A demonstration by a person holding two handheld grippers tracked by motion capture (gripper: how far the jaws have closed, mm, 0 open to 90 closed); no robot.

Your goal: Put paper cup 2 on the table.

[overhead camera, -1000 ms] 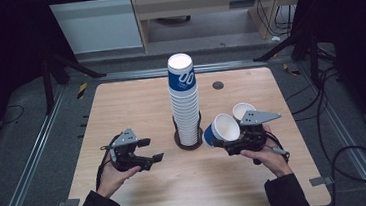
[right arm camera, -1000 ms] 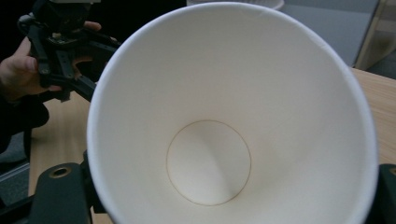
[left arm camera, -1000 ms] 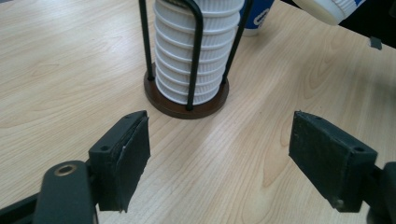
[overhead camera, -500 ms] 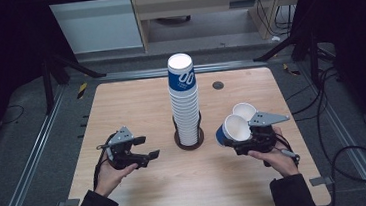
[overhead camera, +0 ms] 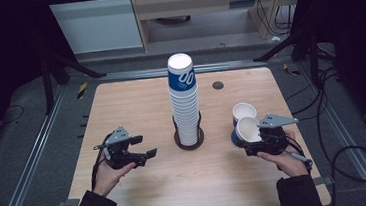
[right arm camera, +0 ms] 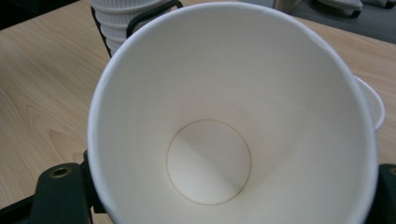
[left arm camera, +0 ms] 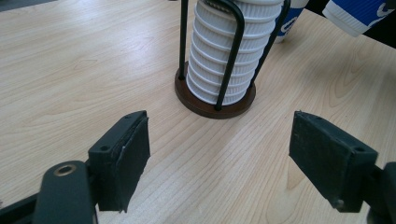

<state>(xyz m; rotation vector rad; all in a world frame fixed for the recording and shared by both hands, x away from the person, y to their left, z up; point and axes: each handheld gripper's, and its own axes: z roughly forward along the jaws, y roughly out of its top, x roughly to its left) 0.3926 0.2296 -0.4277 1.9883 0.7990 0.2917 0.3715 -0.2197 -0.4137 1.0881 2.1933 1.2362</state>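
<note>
A tall stack of white paper cups (overhead camera: pixel 184 103), the top one blue-banded, stands in a black wire holder on a round brown base (overhead camera: pixel 190 141) at mid-table. My right gripper (overhead camera: pixel 247 140) is shut on a single blue-and-white cup (overhead camera: pixel 247 129), tilted with its mouth toward the camera; the right gripper view looks into its white inside (right arm camera: pixel 219 140). A second cup (overhead camera: pixel 244 111) stands upright just behind it. My left gripper (overhead camera: pixel 141 155) rests open left of the stack, with its jaws wide apart in front of the holder base (left arm camera: pixel 215 105) and nothing between them.
The table's right edge (overhead camera: pixel 302 137) runs close to my right hand. A small dark round fitting (overhead camera: pixel 217 85) sits in the tabletop behind the cups. Bare wood (overhead camera: pixel 136 107) lies left of the stack.
My right gripper has carried the held cup to the right, away from the stack and up beside the standing cup. The left gripper has barely shifted.
</note>
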